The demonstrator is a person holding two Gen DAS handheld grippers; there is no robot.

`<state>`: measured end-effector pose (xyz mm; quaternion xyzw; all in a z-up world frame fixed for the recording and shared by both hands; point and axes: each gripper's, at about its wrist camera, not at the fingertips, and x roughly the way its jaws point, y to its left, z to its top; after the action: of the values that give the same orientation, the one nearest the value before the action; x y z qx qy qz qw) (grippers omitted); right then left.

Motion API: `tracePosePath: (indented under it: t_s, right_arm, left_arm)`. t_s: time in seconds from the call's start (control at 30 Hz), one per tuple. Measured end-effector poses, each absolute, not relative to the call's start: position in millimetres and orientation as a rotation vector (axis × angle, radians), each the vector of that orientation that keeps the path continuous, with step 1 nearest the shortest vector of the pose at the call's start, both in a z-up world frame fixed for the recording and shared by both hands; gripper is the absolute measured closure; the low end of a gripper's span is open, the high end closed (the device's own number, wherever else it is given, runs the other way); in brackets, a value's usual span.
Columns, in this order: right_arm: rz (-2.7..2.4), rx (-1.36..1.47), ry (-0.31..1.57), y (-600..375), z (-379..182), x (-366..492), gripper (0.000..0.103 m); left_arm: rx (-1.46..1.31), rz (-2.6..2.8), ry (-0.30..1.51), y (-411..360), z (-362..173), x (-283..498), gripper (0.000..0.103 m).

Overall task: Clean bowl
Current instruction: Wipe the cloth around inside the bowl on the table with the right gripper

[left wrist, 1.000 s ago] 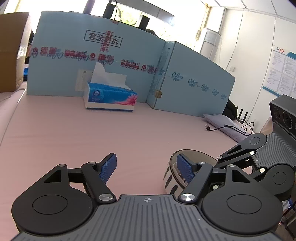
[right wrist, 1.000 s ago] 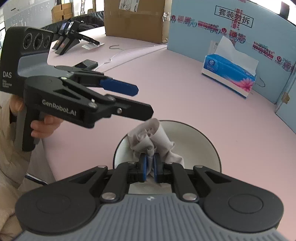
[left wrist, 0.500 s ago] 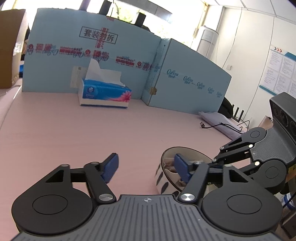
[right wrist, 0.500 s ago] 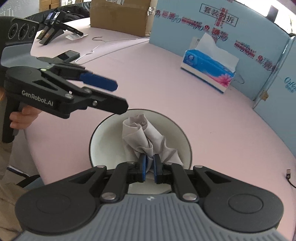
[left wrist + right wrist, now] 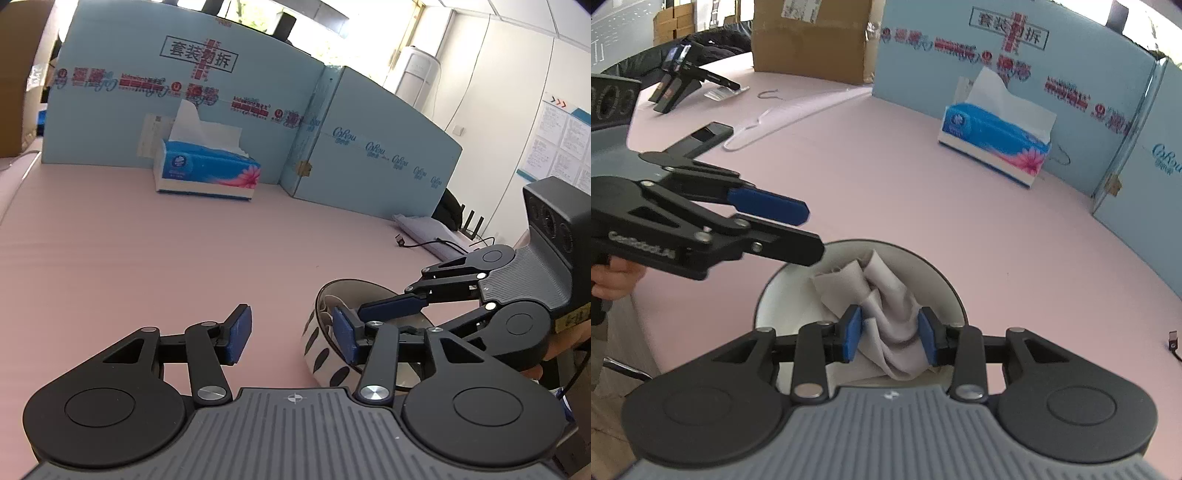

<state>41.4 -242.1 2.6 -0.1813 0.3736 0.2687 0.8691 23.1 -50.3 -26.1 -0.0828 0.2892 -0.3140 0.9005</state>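
1. Bowl: white inside, dark oval spots on the outer wall, thin dark rim. It stands on the pink table near the front edge, just ahead of both grippers. In the left wrist view it appears at about 4 o'clock of the frame.

2. Tissue box: blue, floral print, one sheet standing out of the top. It sits at roughly 1 o'clock from the bowl, well apart, in front of the light-blue cardboard screen.

3. Left gripper: jaws partly spread and lately closing in. One pad reaches over the bowl's rim at about 9 o'clock; the other stands outside over bare table. The wall lies between them, but no pad is seen pressing on it.

4. Right gripper: jaws have just been parting. The blue pads now stand either side of the cloth with visible gaps; nothing is pinched.

5. Cloth: grey-white, crumpled, lying loose inside the bowl between the right pads.

6. Risks, in my judgement:
   - The bowl is not clamped; any wiping push could slide it toward the near table edge.
   - The left pad over the rim could tip the bowl if it closes unevenly.
   - A re-grip on the cloth may catch only a fold and drag it out.
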Motion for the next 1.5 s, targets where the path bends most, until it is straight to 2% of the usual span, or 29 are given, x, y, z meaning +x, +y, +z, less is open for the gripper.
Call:
tracePosePath:
  t_s: [0.17,0.23,0.4,0.87,1.17,1.5]
  right_arm:
    - [0.582,-0.344,0.823,-240.5,0.5,47.1,0.067]
    - [0.605,-0.323,0.843,-240.5,0.7,49.2,0.08]
    - [0.638,-0.342,0.851,-235.6,3.0,44.6,0.089]
    - [0.703,-0.382,0.92,-237.4,7.7,39.1,0.091]
    - [0.593,-0.414,0.882,-243.0,5.9,46.7,0.091]
    - [0.584,-0.225,0.829,-246.7,-1.0,53.4,0.091]
  left_arm:
    - [-0.164,-0.649,0.595,-50.8,-26.0,22.6,0.045]
    - [-0.163,-0.649,0.593,-50.8,-26.2,22.1,0.042]
    - [-0.159,-0.645,0.583,-48.4,-25.4,21.4,0.041]
    - [-0.149,-0.654,0.558,-44.2,-23.2,18.3,0.035]
    - [-0.156,-0.648,0.555,-39.5,-24.3,18.8,0.033]
    - [-0.149,-0.617,0.564,-36.2,-26.3,21.8,0.032]
